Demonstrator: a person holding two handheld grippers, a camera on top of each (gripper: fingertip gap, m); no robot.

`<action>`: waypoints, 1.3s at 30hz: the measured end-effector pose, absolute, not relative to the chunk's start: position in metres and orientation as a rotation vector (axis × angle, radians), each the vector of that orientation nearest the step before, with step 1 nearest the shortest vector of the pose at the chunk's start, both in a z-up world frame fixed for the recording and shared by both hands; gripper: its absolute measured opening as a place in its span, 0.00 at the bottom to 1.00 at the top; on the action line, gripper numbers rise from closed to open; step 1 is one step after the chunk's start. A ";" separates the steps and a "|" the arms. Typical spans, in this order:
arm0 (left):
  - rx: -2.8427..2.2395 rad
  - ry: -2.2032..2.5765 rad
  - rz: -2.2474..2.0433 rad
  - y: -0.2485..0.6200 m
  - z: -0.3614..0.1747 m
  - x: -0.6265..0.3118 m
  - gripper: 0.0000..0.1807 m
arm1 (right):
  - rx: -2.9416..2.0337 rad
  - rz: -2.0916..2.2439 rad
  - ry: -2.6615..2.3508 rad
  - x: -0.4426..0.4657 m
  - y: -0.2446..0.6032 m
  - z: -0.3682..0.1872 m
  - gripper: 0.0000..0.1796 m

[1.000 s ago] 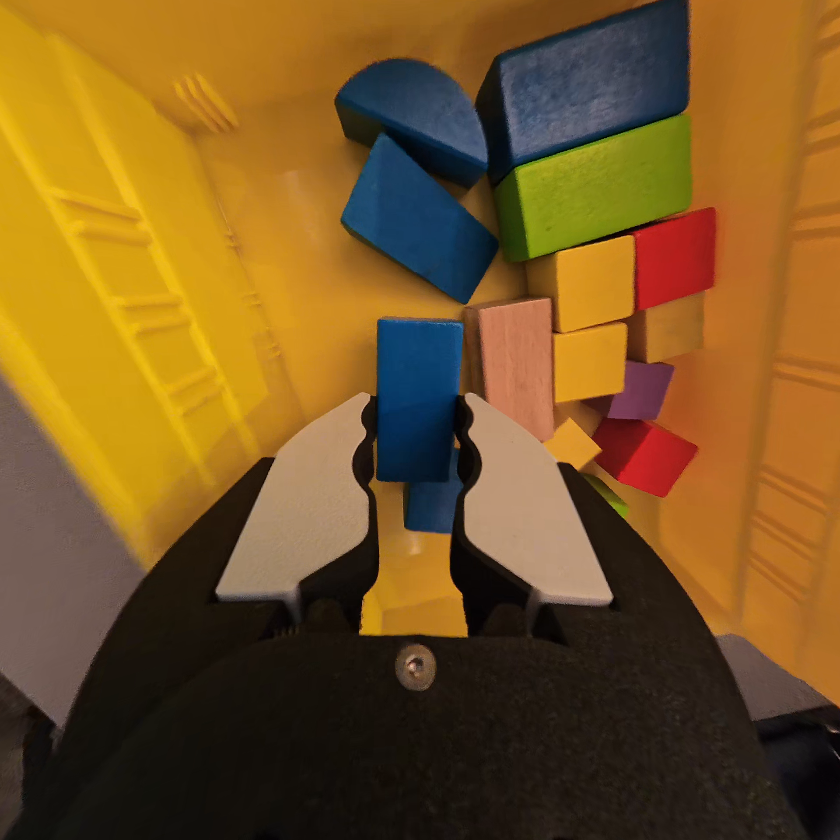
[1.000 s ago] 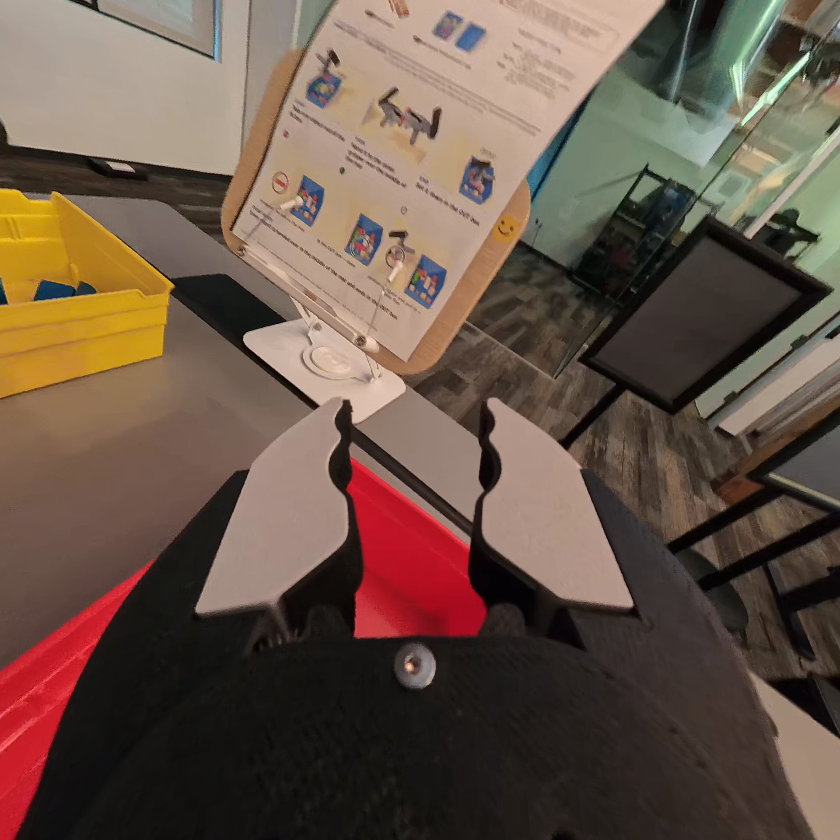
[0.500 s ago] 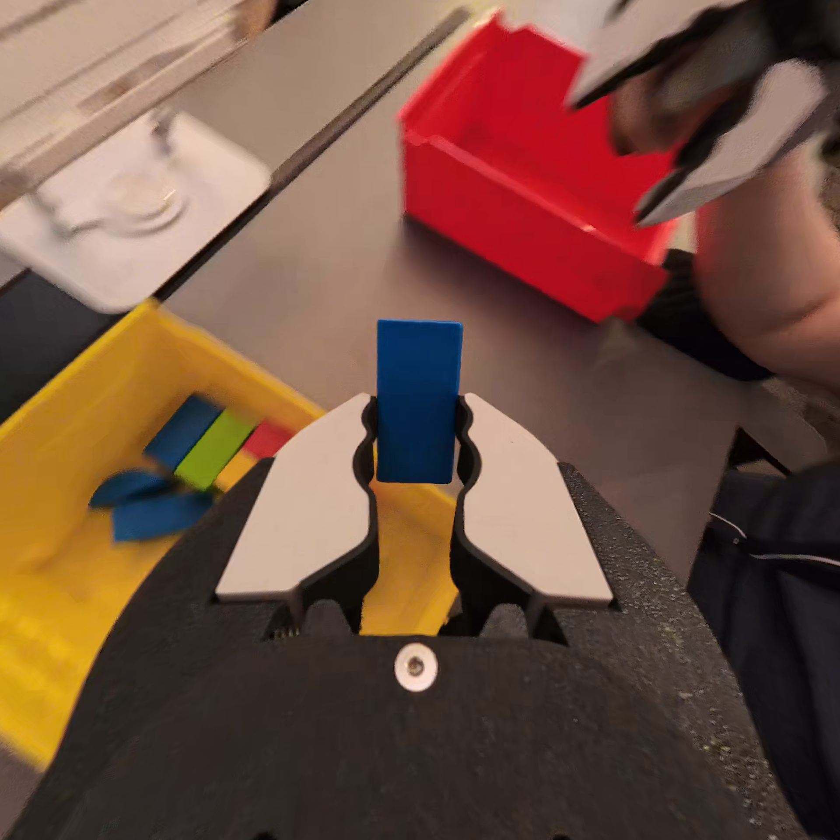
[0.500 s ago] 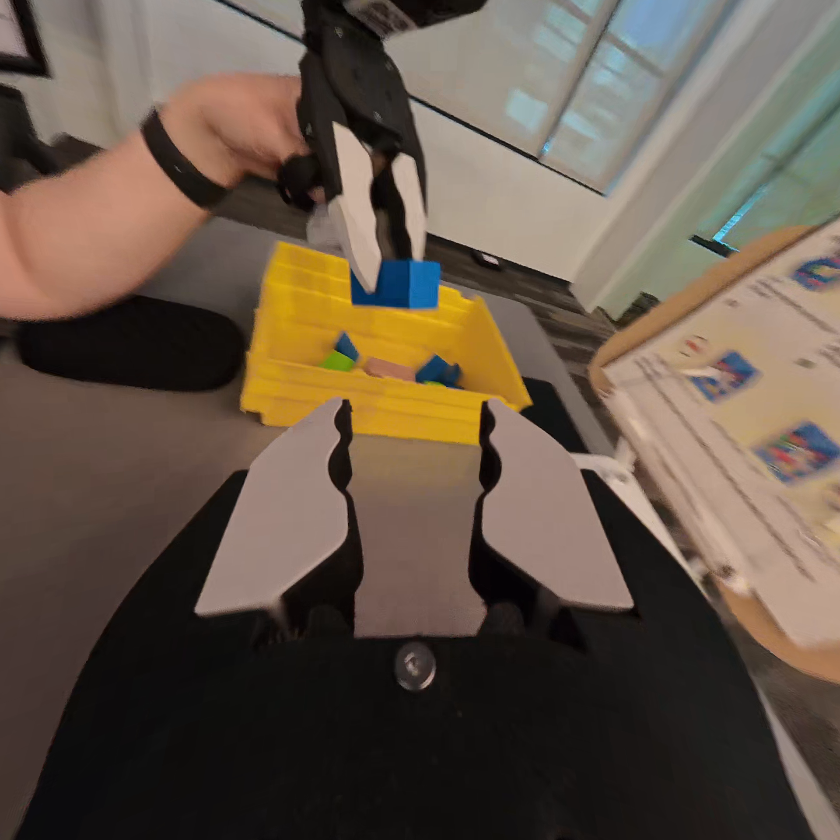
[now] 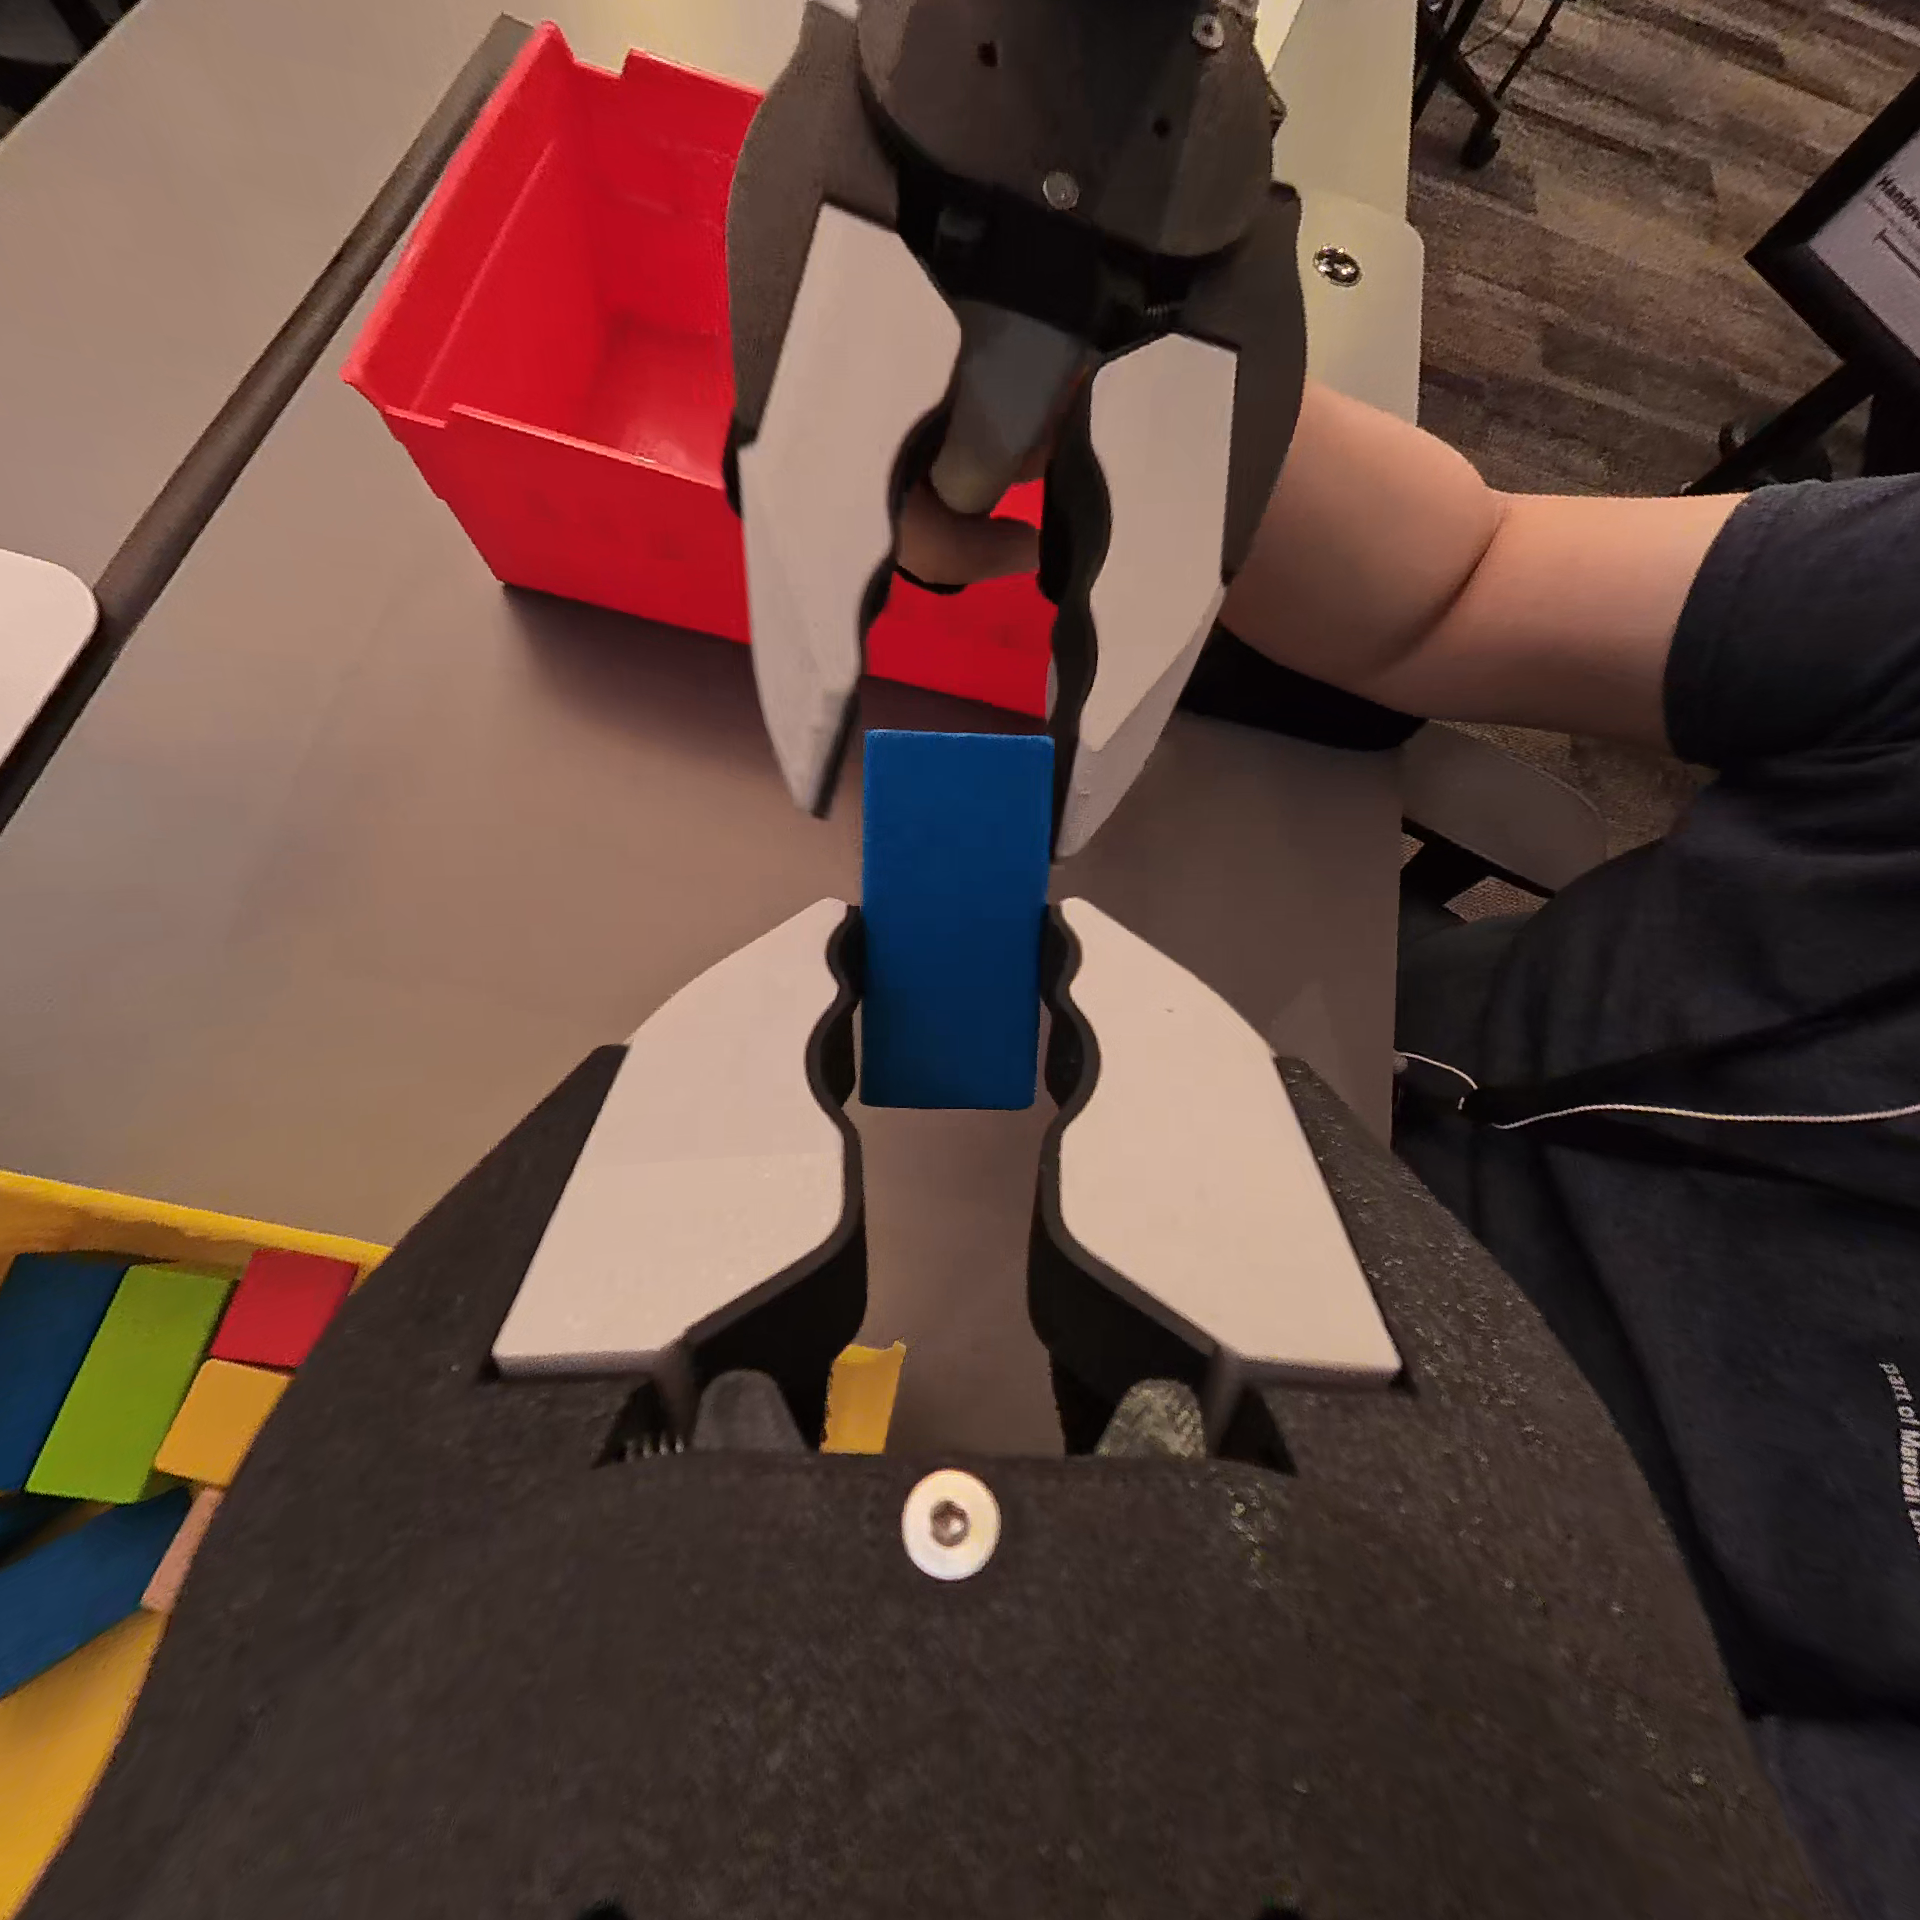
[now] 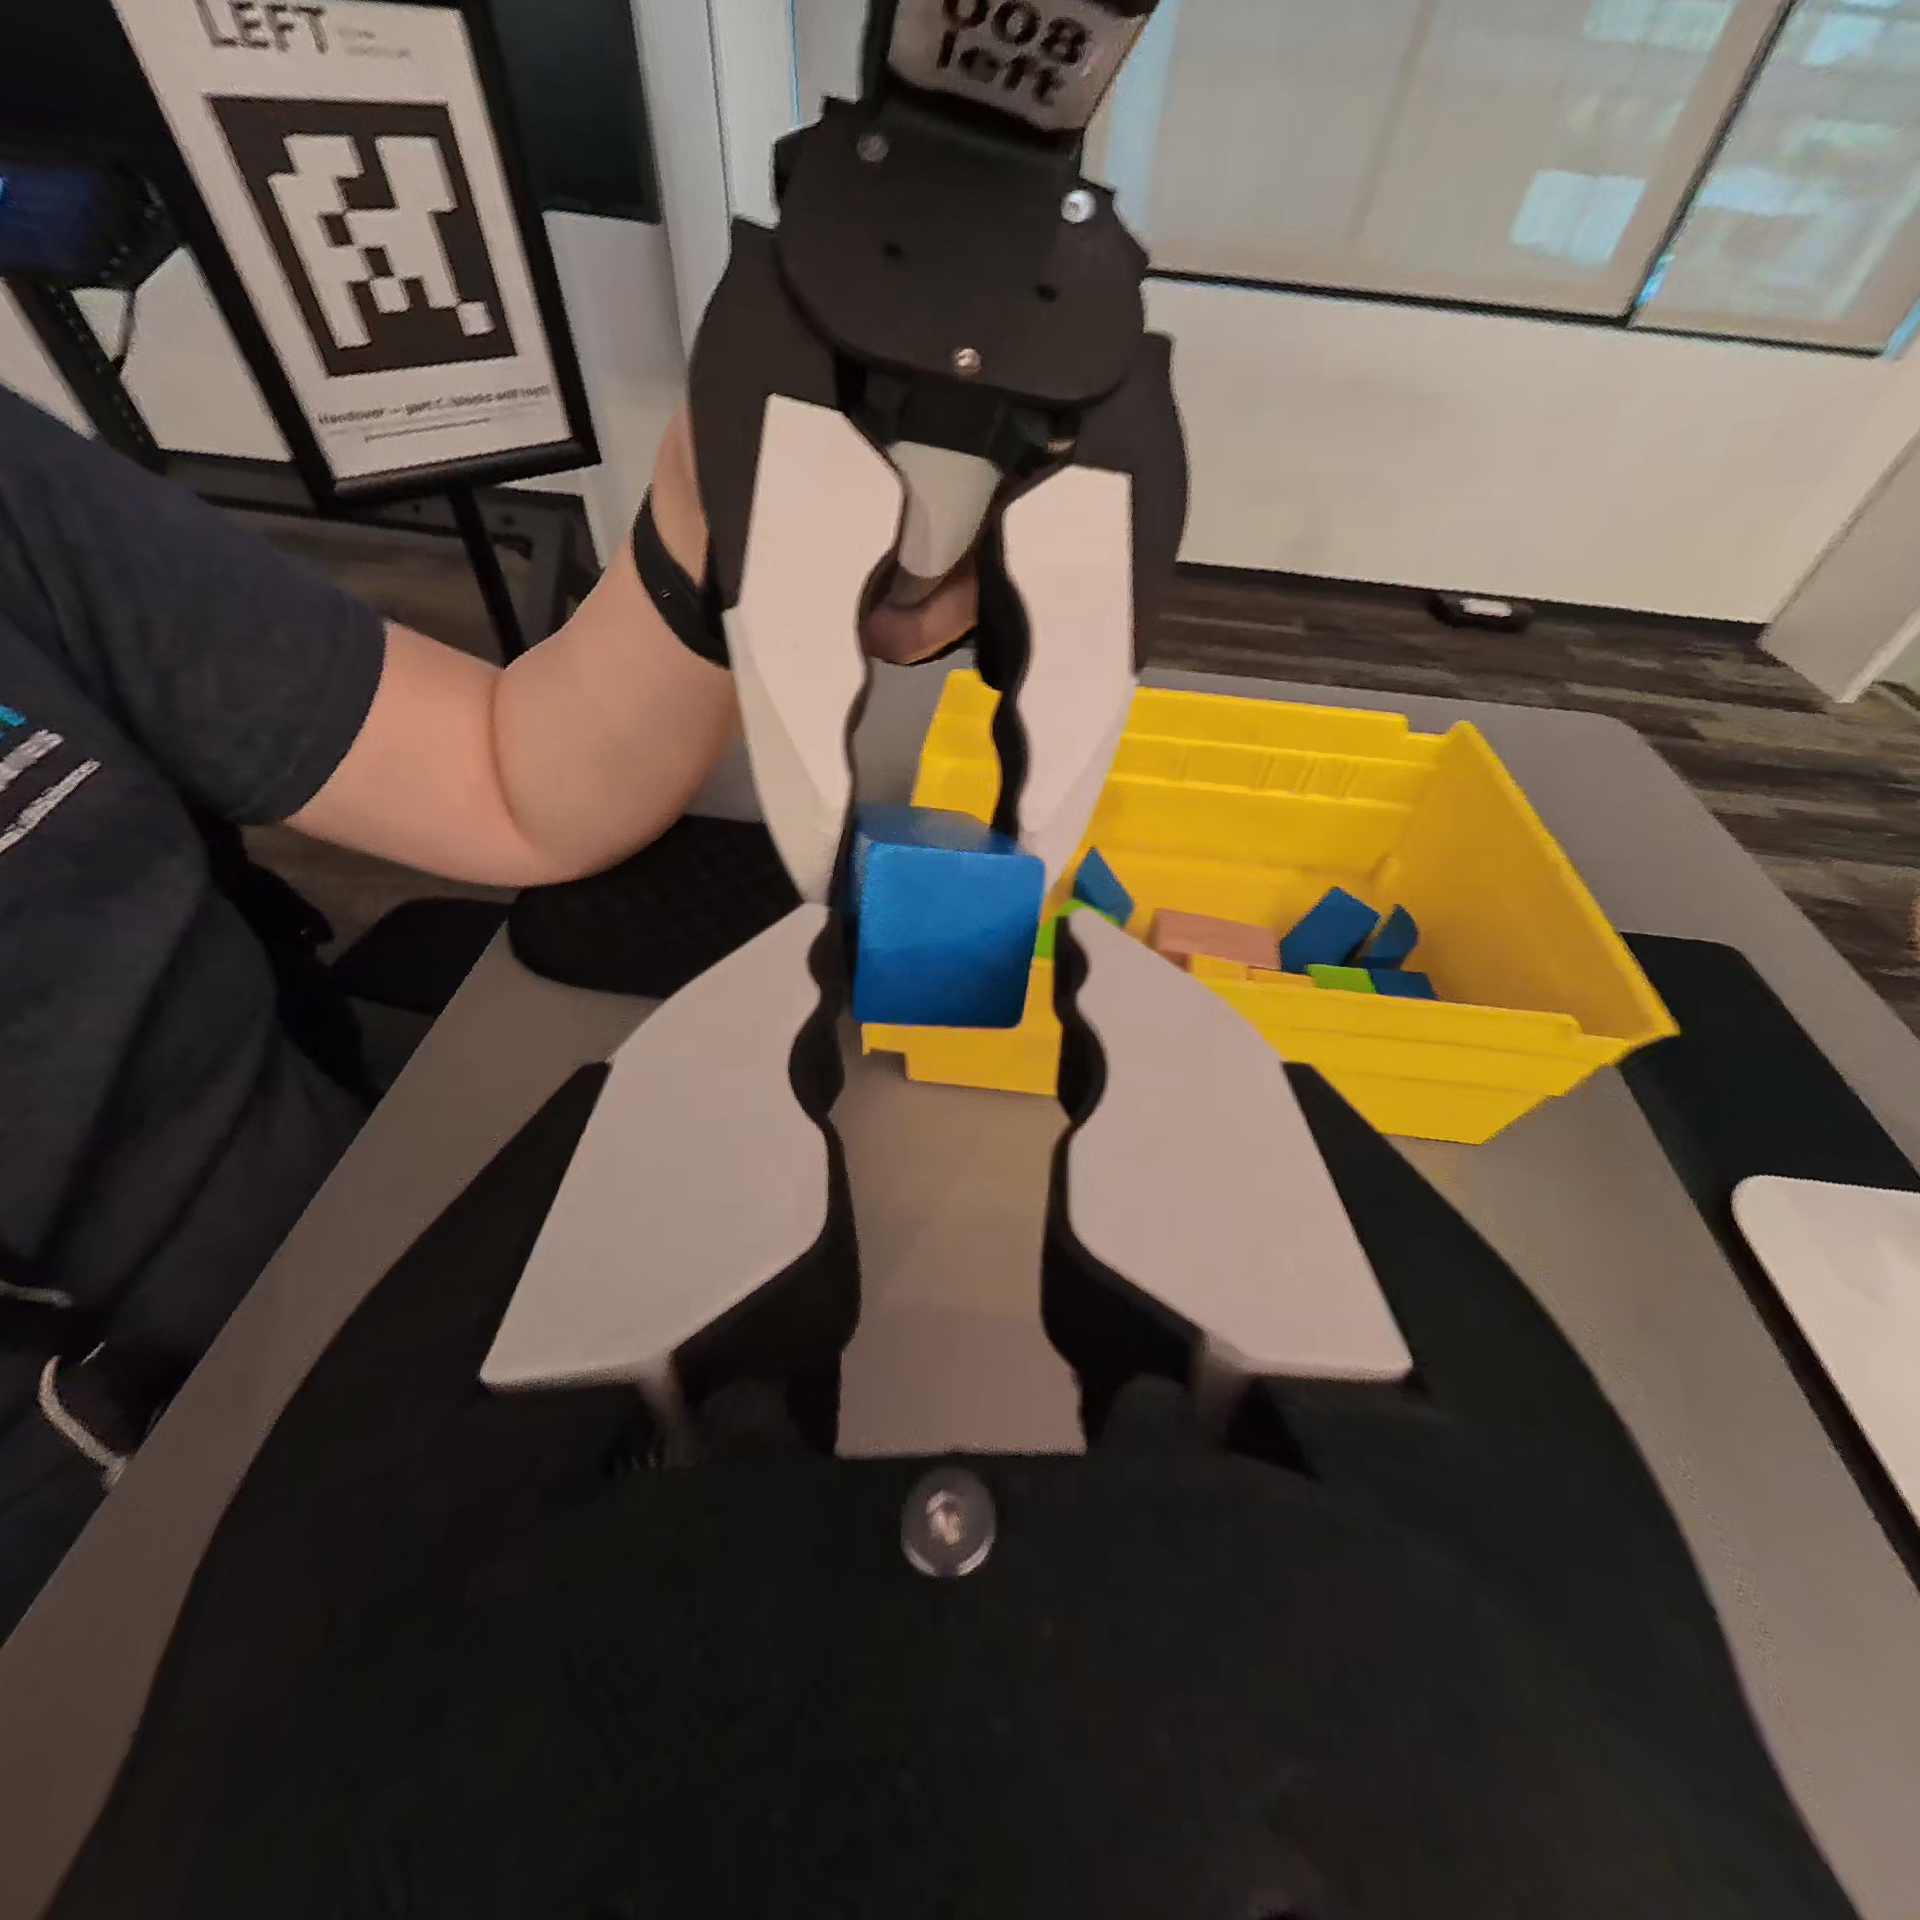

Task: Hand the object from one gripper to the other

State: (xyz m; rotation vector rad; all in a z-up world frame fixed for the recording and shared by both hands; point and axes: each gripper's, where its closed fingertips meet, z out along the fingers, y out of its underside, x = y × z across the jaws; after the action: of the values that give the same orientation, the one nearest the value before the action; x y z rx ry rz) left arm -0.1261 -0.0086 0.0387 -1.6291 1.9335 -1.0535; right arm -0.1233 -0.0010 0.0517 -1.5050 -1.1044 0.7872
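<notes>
Left gripper clamped on the blue block: both fingertips press its long sides, block standing out past the tips, held in the air above the grey table. Right gripper spread apart, facing the left one tip to tip. In the left wrist view its tips straddle the block's far end; the right-hand tip seems to meet the block's corner, the left-hand tip shows a slim gap. Contact not certain from either view.

Right wrist view: block seen end-on between the spread fingers, slightly blurred. Left gripper comes in from above; its fingertips partly cover the block's upper edge, so the grip line itself is hidden there.

Yellow bin behind the block holds loose coloured blocks; some are masked by the gripper fingers. In the left wrist view only a corner of this bin shows at lower left, cut by the frame edge and the gripper body.

Red bin on the table beyond, its right part hidden behind the right gripper; visible interior bare.

Person's forearms and dark shirt at the frame edges; hands mostly concealed behind the gripper bodies.
</notes>
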 end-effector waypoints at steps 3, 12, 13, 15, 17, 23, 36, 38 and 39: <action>-1.626 1.959 -1.032 -0.010 0.034 -0.126 0.18 | -1.543 0.824 -1.128 -0.124 -0.004 0.048 0.19; -1.591 1.749 -1.127 0.010 0.067 -0.135 0.33 | -1.737 0.450 -0.917 -0.006 0.008 0.065 0.19; -1.598 1.732 -1.130 0.013 0.069 -0.137 0.33 | -1.767 0.401 -0.780 0.028 0.012 0.071 0.19; -1.608 1.719 -1.132 0.016 0.069 -0.139 0.31 | -1.869 0.193 -0.524 0.104 0.018 0.063 0.19; -1.619 1.722 -1.127 0.017 0.068 -0.139 0.30 | -2.009 0.034 -0.363 0.161 0.016 0.034 0.19; -1.617 1.782 -1.106 0.009 0.059 -0.134 0.29 | -2.080 0.284 -0.318 0.167 0.038 -0.027 0.19; -1.639 1.800 -1.123 0.007 0.055 -0.133 0.26 | -2.223 0.278 -0.481 0.150 0.062 -0.111 0.19; -1.645 1.808 -1.121 0.006 0.054 -0.133 0.26 | -2.223 0.291 -0.464 0.151 0.062 -0.112 0.19; -1.646 1.813 -1.117 0.005 0.053 -0.133 0.26 | -2.229 0.300 -0.454 0.152 0.061 -0.112 0.19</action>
State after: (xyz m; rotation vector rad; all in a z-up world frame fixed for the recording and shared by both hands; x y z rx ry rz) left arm -0.1328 0.0053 0.0527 -1.6457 1.8131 -1.1169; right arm 0.1523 0.0607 -0.1121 -2.2294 -0.4541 0.3001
